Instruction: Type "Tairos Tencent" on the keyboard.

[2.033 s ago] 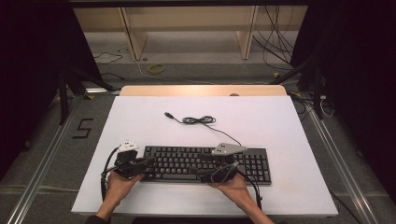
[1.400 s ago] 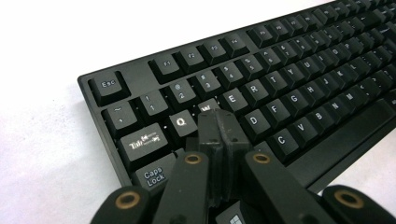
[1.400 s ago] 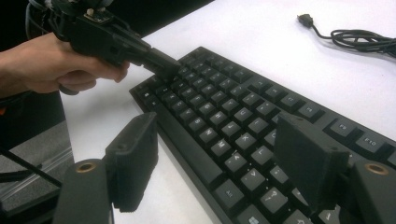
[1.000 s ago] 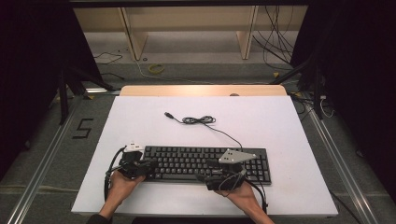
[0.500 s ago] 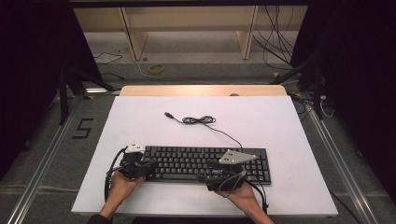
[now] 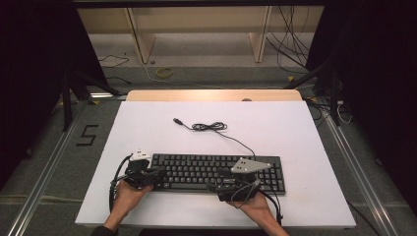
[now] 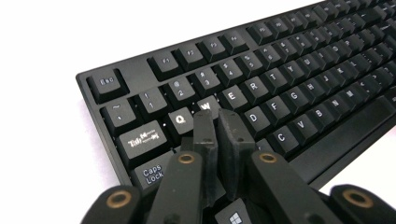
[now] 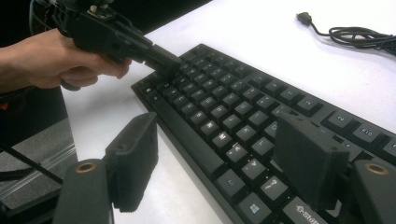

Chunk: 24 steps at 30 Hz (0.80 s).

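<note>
White bench (image 6: 295, 128) carries the keyboard (image 6: 216, 172), long axis crosswise; the left hand-held gripper (image 7: 217, 126), jaws pressed together, is poised on its left-end keys, while the right hand-held gripper (image 8: 219, 154) is held wide at the near edge.

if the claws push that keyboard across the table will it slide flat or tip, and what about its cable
The keyboard is long, low and lies flat on the white table, so it would probably slide rather than tip. Pushed at one end only, it may swivel. Its thin cable lies in loose coils, so it looks floppy and would likely just trail.
</note>
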Available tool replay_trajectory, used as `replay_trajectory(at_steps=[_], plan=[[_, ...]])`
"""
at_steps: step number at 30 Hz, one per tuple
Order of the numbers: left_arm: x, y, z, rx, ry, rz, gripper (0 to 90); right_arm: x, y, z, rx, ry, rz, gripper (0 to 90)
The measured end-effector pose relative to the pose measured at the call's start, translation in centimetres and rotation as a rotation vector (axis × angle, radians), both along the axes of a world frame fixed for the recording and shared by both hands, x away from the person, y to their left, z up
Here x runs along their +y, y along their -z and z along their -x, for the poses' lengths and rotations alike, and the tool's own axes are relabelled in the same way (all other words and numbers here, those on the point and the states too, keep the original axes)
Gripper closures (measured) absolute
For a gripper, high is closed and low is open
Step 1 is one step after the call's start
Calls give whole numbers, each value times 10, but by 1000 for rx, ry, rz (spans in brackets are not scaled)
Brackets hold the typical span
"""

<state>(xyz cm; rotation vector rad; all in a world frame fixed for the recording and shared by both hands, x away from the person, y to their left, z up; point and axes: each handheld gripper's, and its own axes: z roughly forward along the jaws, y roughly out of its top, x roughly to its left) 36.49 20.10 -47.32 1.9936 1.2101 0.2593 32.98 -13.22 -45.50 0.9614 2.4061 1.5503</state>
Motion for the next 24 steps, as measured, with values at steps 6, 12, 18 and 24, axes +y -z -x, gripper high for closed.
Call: replay_trajectory(at_steps=[6, 12, 18, 24], plan=[[1, -4, 2, -9, 1, 38, 751, 1, -1, -1, -1, 8, 3, 330], [3, -10, 7, -35, 13, 92, 614, 2, 0, -7, 15, 29, 19, 457], [3, -13, 14, -54, 27, 135, 490, 7, -1, -17, 18, 46, 35, 640], [1, -15, 21, -93, 44, 165, 403, 18, 1, -32, 21, 63, 71, 785]])
